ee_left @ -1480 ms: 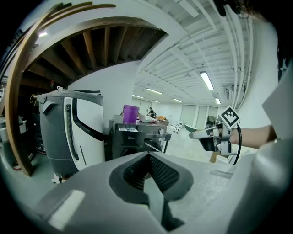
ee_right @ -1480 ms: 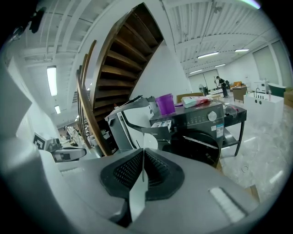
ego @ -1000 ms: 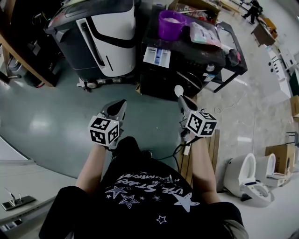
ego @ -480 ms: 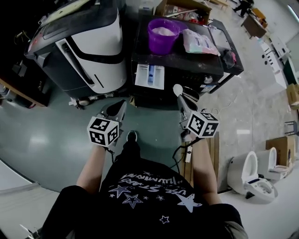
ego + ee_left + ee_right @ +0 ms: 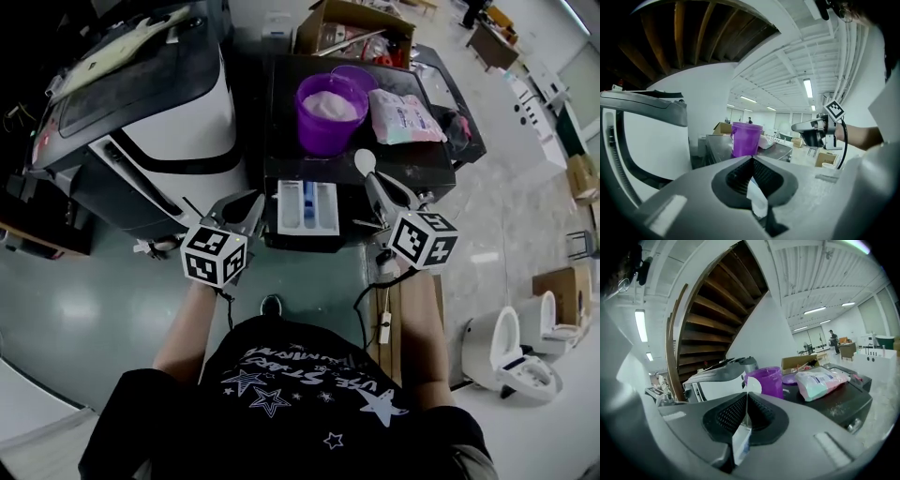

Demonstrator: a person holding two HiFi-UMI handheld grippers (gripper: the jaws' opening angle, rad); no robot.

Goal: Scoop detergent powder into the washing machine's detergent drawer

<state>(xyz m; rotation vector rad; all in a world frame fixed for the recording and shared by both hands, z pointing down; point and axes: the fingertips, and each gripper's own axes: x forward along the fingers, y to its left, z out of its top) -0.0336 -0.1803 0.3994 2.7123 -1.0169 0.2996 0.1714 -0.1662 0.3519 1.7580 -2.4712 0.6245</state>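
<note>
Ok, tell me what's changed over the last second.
The person stepped up to the washing machine; left tongs and right tongs now flank its open detergent drawer. Unchanged: right tongs grip the white spoon, left tongs shut, purple tub on top.

I count two grippers, my left gripper [image 5: 247, 200] and my right gripper [image 5: 373, 180]. There is one white spoon [image 5: 363, 161], one purple cup [image 5: 328, 127] of powder, one detergent bag [image 5: 405, 115], one detergent drawer [image 5: 307, 208], one washing machine [image 5: 431, 155], one white-and-black machine [image 5: 178, 127] and one open cardboard box [image 5: 361, 17].
</note>
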